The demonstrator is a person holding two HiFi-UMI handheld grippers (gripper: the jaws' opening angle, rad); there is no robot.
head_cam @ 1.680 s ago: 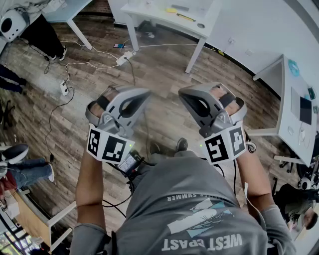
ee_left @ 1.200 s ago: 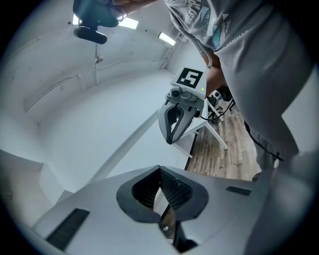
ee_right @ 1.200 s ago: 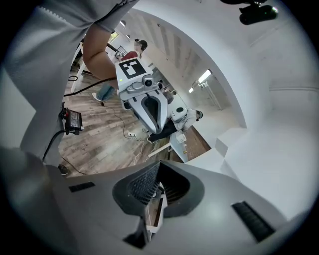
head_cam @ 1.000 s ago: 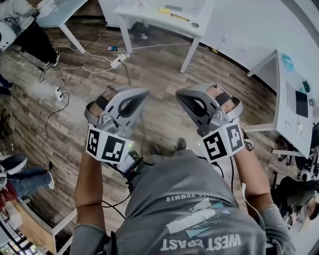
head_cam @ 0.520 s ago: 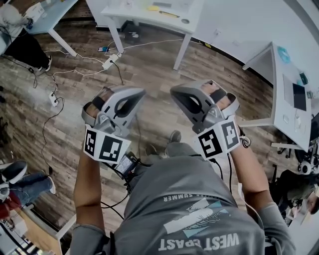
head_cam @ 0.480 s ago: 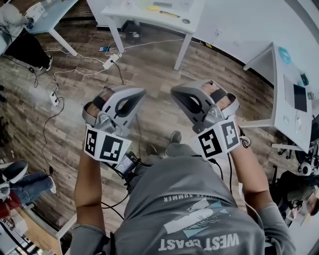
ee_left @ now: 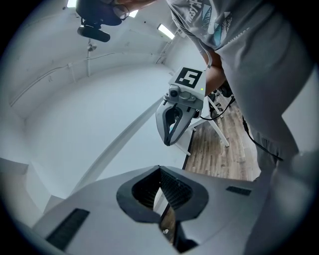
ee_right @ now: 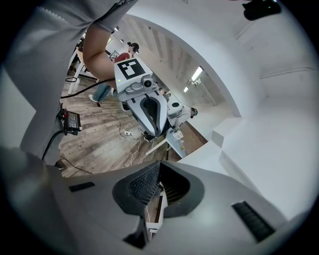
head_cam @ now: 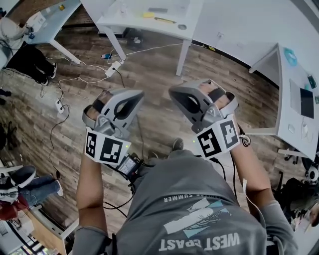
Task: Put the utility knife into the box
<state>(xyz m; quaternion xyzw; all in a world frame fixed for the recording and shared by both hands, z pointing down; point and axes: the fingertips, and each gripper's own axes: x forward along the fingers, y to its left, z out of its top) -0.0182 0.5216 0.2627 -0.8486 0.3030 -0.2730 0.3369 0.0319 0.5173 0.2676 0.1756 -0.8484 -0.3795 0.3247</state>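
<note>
Both pairs of jaws are pressed together with nothing between them. In the left gripper view the ribbed black pads of the grey left gripper [ee_left: 160, 173] meet at their tips, and in the right gripper view those of the grey right gripper [ee_right: 158, 173] do the same. Each gripper also shows in the other's view, beside it and not touching. In the head view the two point away from the person, side by side above the brown wood-plank floor [head_cam: 159, 64], one in the bare left hand [head_cam: 99, 105] and one in the bare right hand [head_cam: 223, 99]. A black-and-white square-marker cube [head_cam: 106, 147] sits at the rear of the left gripper, and a second marker cube [head_cam: 218, 139] at the rear of the right. Just below the first cube a small black device with a lit screen [head_cam: 128, 165] hangs at the waist of the person's grey printed T-shirt [head_cam: 194, 199]. Well ahead of the grippers stands a white rectangular table [head_cam: 130, 21]. Several small objects lie on its top, among them a slim yellow-and-black item [head_cam: 164, 20] and a small yellow item [head_cam: 147, 15]. Whether either is the utility knife cannot be told at this size. On the floor between table and grippers lies a white power strip [head_cam: 113, 66] with trailing cables. A second white desk [head_cam: 297, 74] stands at the right edge.
</note>
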